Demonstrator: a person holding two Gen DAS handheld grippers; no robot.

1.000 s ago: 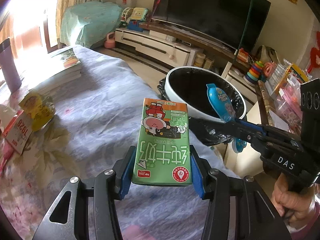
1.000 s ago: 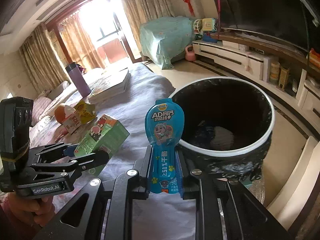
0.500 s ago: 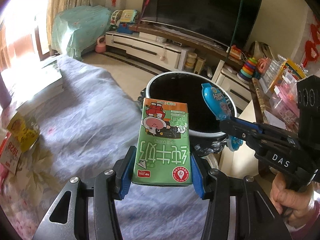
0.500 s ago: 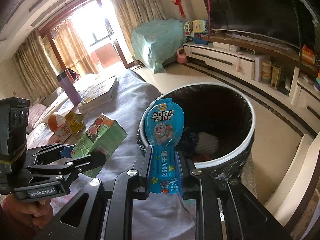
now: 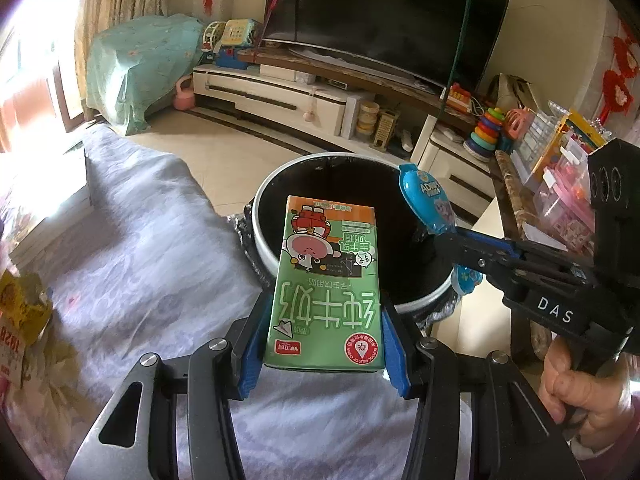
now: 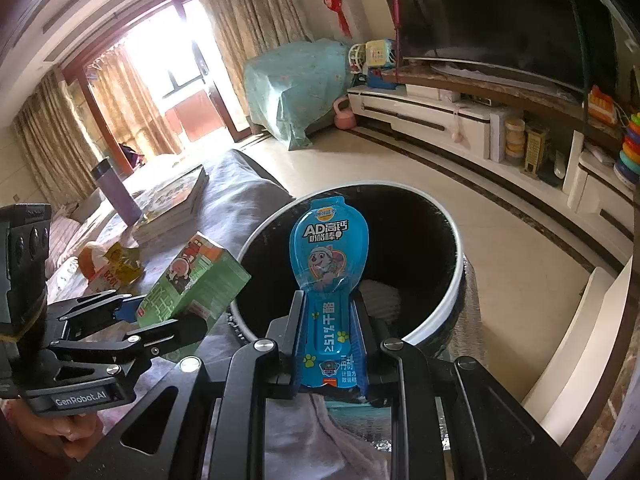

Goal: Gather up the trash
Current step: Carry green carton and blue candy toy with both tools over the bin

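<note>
Green milk carton (image 5: 325, 292) clamped by its lower sides between the blue pads of the left tongs (image 5: 324, 344), printed face toward the camera and upside down, top end reaching over the near rim of the trash bin (image 5: 264, 216). Held clear of the bench. Seen from the right wrist view as a tilted green box (image 6: 196, 280) just left of the bin.

Blue cheese-stick wrapper (image 6: 328, 280) pinched upright by its narrow lower strip in the right tongs (image 6: 329, 344), jaws nearly closed on it, broad rounded top standing in front of the bin opening. From the left wrist view, same wrapper (image 5: 426, 204) poised at the far right rim of the bin, right tongs (image 5: 444, 232) reaching in from the right, a hand (image 5: 580, 392) gripping the handle below.

Bin round, white-rimmed, lined with a black bag, something pale (image 6: 380, 296) lying at the bottom. Set on the floor just beside the right end of the bench (image 5: 140, 248), draped in pale lilac cloth.

Farther left on the bench: yellow packet (image 6: 120, 264), stack of books (image 6: 172, 204), purple bottle (image 6: 114, 188) standing upright. Beyond, a long white TV stand (image 5: 280, 100) with a dark television (image 5: 384, 12) above it.
</note>
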